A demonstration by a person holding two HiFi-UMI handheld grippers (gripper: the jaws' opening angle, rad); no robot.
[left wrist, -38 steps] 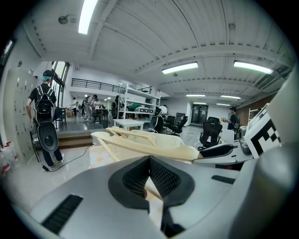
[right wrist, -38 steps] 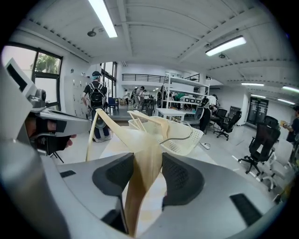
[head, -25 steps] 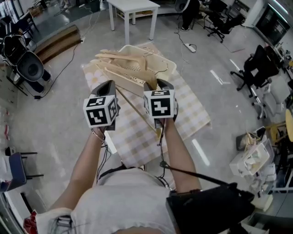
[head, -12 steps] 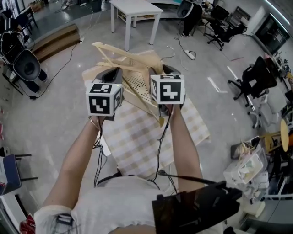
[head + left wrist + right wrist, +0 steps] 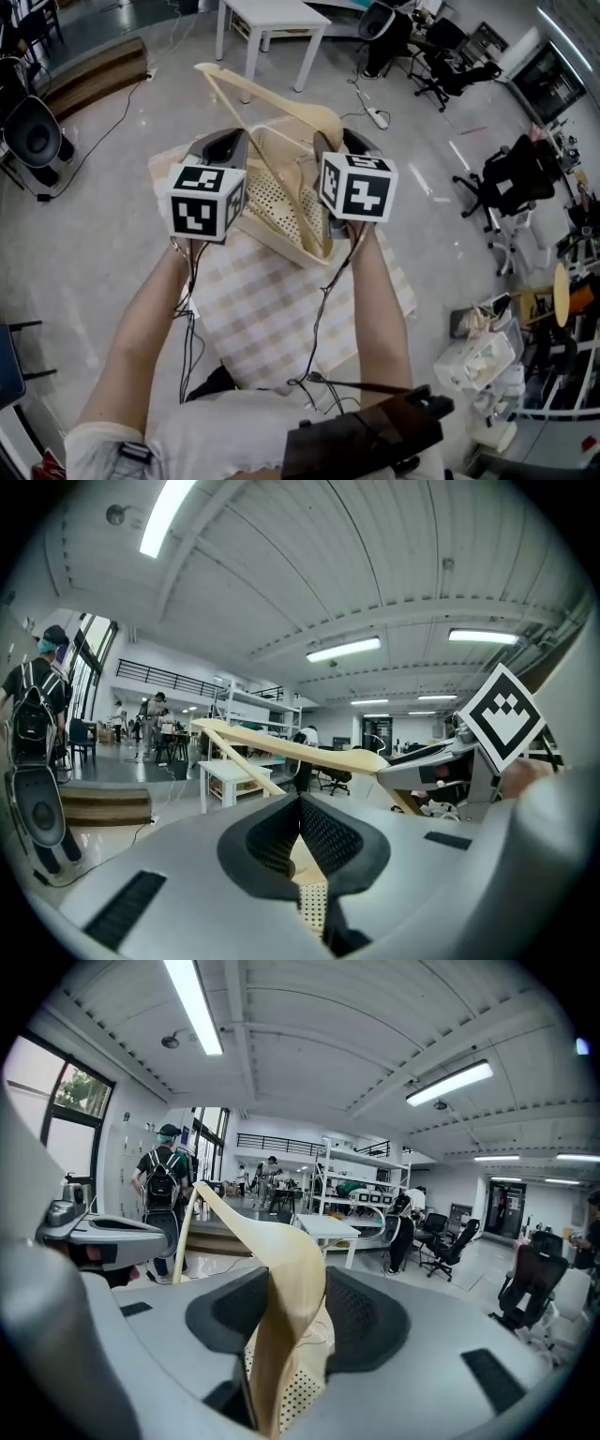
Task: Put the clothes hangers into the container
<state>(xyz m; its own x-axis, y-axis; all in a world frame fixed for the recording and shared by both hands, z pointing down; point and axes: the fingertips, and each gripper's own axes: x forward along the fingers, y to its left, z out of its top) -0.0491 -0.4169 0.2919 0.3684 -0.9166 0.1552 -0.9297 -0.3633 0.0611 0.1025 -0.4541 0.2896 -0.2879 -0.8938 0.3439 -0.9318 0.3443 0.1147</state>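
Observation:
A cream perforated basket (image 5: 272, 202) hangs tilted above the checked tablecloth (image 5: 272, 309), carried between both grippers. My left gripper (image 5: 225, 145) is shut on the basket's left rim; its perforated wall (image 5: 312, 907) shows between the jaws. My right gripper (image 5: 342, 141) grips the right rim. In the right gripper view a wooden hanger (image 5: 281, 1269) runs up between the jaws above the perforated wall (image 5: 300, 1391). That long hanger (image 5: 272, 98) sticks out over the basket's far side. More hangers lie inside, mostly hidden by the marker cubes.
A white table (image 5: 267, 19) stands beyond the basket, and a speaker (image 5: 33, 136) at far left. Office chairs (image 5: 511, 173) and a white bin of clutter (image 5: 478, 356) are on the right. A person with a backpack (image 5: 161, 1180) stands far off.
Both grippers rose and moved forward together. The basket came up off the checked cloth with them and tilted, and the long hanger now sticks up higher.

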